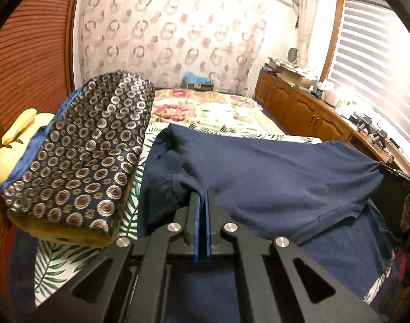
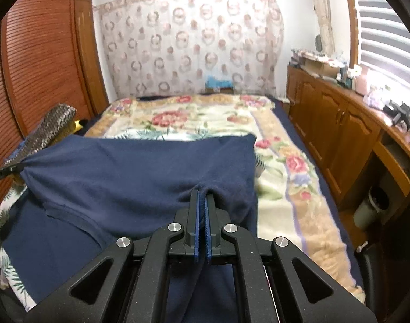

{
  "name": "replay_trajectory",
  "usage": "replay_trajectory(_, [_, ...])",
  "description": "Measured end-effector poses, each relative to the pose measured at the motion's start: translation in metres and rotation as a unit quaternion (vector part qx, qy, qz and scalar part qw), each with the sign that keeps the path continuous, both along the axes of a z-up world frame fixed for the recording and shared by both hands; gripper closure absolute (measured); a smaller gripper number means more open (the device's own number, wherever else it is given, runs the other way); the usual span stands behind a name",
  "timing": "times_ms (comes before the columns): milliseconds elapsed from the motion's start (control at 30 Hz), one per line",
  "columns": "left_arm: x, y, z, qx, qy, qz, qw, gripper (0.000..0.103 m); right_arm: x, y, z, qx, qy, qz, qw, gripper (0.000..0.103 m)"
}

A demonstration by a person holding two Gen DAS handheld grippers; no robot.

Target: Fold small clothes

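The navy garment [image 2: 140, 172], judged light, soft and limp, was held stretched above the bed [image 2: 282, 167] by its near edge, pinched at one end by the left claw [image 1: 203, 196] and at the other by the right claw [image 2: 202, 197].

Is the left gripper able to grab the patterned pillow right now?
Probably not yet. The left gripper is shut on the navy shirt, which it holds up together with the right gripper. The patterned pillow sits close beside it, unblocked, but the jaws are full.
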State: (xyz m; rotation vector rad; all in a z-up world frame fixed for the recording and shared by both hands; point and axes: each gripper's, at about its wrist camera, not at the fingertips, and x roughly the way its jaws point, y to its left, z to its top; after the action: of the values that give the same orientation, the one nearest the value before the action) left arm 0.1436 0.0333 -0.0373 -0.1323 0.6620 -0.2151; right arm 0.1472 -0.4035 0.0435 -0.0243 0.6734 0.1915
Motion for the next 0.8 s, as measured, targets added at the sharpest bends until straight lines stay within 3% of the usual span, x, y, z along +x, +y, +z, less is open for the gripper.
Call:
replay_trajectory(500, [-0.09, 0.001, 0.009, 0.018, -0.03, -0.003, 0.9994, 0.103, -0.079, 0.0, 0.02, -0.004, -0.023, 0.013, 1.0, 0.103])
replay_trajectory(633, [-0.116, -0.001, -0.001, 0.018, -0.015, -0.008, 0.9997, 0.103, -0.104, 0.0, 0.015, -0.005, -0.017, 0.017, 1.0, 0.103])
replay_trajectory(800, [-0.126, -0.005, -0.021, 0.048, 0.006, -0.008, 0.9988, 0.103, -0.132, -0.006, 0.004, 0.001, 0.004, 0.013, 1.0, 0.103])
